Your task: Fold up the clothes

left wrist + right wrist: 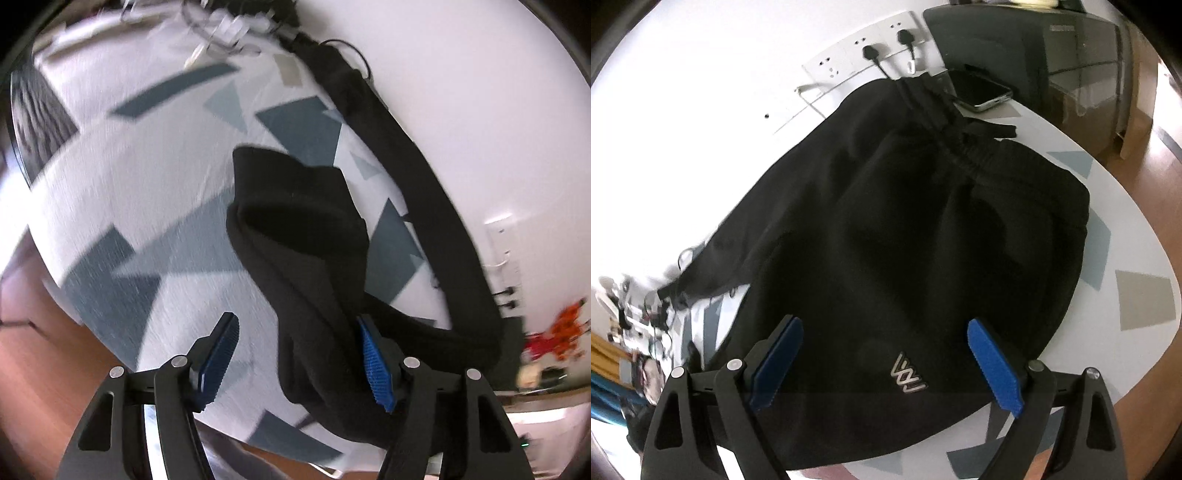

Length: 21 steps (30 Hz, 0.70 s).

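Left gripper (301, 360), jaws spread, a fold of the black trousers (306, 258) draped against its 3 o'clock pad, unpinched. Right gripper (884, 363), jaws spread wide above the trousers, which lie on the patterned table (1137, 295); phone (982, 90) at 1 o'clock.

Black trousers (897, 229) lie spread on the patterned table (1137, 295) beneath the right tool's (884, 363) wide-apart blue pads (995, 369).

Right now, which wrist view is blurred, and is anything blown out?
Left wrist view: motion-smeared across the patterned tablecloth and the black garment. Right wrist view: sharp centrally on the garment's logo, blur only at left edge; the wall is overexposed, fisheye bending throughout.
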### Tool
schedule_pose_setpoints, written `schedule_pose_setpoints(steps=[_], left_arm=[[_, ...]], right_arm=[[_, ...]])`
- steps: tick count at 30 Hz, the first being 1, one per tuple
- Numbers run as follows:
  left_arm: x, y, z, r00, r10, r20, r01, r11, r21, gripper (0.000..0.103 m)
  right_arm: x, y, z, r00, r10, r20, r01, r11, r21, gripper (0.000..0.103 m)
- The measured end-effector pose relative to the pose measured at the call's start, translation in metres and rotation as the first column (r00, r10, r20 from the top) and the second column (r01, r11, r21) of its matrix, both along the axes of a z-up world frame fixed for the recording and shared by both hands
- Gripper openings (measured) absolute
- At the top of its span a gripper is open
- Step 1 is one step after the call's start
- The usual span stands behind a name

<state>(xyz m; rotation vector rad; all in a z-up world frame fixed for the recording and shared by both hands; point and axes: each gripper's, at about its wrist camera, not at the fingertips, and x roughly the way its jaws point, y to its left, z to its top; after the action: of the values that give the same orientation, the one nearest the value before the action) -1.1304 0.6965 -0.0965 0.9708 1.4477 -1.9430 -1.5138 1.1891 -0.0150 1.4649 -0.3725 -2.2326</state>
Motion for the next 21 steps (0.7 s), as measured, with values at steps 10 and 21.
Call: schedule_pose_setpoints(steps=[10,21], left_arm=[[-0.002,-0.004,-0.02,0.988,0.147,-0.052,-0.141,0.985,0.1,0.063],[-0.015,0.016,-0.006,0.993,0.121,-0.008,-0.121,0.992,-0.046,0.046]], right_arm=[[0.0,0.045,0.009,0.986,-0.164,0.002,0.164,0.982,-0.09,0.093],[-0.014,0.109,-0.024,0.949,-0.29,0.123,0.307,0.941,-0.145,0.091]])
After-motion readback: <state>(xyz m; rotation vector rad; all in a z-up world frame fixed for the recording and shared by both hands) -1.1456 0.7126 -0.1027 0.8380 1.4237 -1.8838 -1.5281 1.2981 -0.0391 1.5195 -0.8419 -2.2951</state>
